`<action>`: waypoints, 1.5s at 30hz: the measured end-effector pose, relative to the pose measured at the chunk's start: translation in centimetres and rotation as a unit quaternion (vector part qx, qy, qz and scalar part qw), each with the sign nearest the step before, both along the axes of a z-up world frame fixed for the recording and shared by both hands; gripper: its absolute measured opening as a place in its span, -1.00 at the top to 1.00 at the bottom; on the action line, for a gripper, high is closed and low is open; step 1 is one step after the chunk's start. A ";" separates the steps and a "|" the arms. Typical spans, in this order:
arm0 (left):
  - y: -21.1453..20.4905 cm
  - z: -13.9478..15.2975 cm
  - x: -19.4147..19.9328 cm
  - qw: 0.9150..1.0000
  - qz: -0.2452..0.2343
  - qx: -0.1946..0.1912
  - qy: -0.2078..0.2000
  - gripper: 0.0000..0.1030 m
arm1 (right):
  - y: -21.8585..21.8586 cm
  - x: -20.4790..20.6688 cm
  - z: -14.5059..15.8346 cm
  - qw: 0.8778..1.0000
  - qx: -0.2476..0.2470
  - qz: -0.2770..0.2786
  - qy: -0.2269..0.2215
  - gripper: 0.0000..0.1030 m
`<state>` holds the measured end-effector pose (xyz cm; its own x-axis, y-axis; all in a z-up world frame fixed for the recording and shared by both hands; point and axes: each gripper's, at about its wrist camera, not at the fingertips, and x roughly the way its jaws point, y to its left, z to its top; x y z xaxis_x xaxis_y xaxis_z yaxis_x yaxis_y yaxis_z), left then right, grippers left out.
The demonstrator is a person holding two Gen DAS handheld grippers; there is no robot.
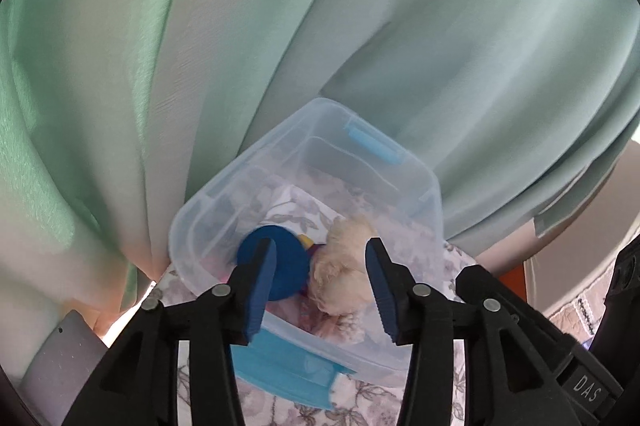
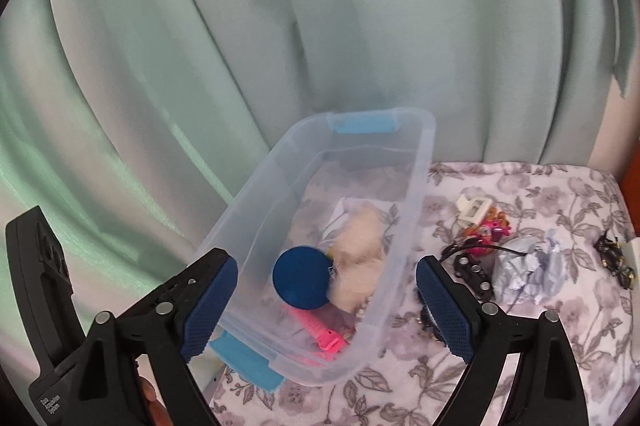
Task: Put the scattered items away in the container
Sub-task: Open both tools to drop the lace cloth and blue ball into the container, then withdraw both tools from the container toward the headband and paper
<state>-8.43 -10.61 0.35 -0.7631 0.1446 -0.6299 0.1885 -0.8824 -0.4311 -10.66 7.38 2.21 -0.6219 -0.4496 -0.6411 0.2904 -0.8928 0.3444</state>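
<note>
A clear plastic container [image 1: 208, 210] [image 2: 416, 186] with blue handles stands on a flowered cloth [image 2: 540, 326] against the curtain. Inside it lie a dark blue disc [image 1: 288, 266] [image 2: 302, 278], a cream fluffy item [image 1: 344, 266] [image 2: 358, 242] and a pink comb-like piece [image 2: 320, 332]. My left gripper [image 1: 320, 246] hangs open just above the disc and the fluffy item, gripping nothing. My right gripper [image 2: 326, 264] is wide open over the container's near end, one finger on each side of it. On the cloth to the right lie a white hair clip [image 2: 474, 208], a pink toy [image 2: 490, 232], a black toy car [image 2: 474, 272] and crumpled silver foil [image 2: 524, 270].
A pale green curtain [image 1: 280, 26] [image 2: 320, 26] hangs close behind the container. A small black item [image 2: 616, 258] lies at the cloth's far right edge. A black gripper body [image 2: 36, 266] shows at the left of the right wrist view.
</note>
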 end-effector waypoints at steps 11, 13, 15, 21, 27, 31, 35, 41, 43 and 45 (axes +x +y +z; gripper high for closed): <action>5.2 3.6 1.4 0.998 -0.044 -0.037 0.030 -0.11 | 6.1 2.7 3.3 0.998 -0.035 -0.052 0.032 -0.81; 6.4 4.2 1.8 0.997 -0.055 -0.045 0.035 -0.11 | 7.5 3.2 3.8 0.996 -0.044 -0.064 0.038 -0.81; 8.0 4.9 2.3 0.995 -0.068 -0.055 0.041 -0.11 | 8.6 3.7 4.2 0.995 -0.052 -0.072 0.042 -0.81; 11.7 6.3 3.2 0.991 -0.098 -0.081 0.050 -0.11 | 12.0 4.8 4.9 0.992 -0.069 -0.097 0.049 -0.81; 15.7 7.3 3.8 0.985 -0.127 -0.104 0.055 -0.11 | 15.6 6.2 5.0 0.987 -0.087 -0.121 0.058 -0.81; 18.0 7.6 4.0 0.981 -0.146 -0.116 0.055 -0.11 | 17.7 6.8 4.9 0.984 -0.097 -0.135 0.060 -0.81; 19.8 7.6 4.0 0.978 -0.162 -0.126 0.049 -0.11 | 19.7 7.1 4.7 0.982 -0.103 -0.148 0.060 -0.81; 21.6 7.0 3.7 0.974 -0.177 -0.139 0.039 -0.11 | 22.4 7.0 3.8 0.977 -0.116 -0.173 0.050 -0.81; 22.2 6.5 3.4 0.972 -0.182 -0.143 0.033 -0.11 | 23.0 7.0 3.4 0.976 -0.118 -0.178 0.046 -0.81; 22.7 5.7 3.1 0.972 -0.185 -0.145 0.022 -0.11 | 23.4 6.8 2.6 0.975 -0.120 -0.183 0.038 -0.81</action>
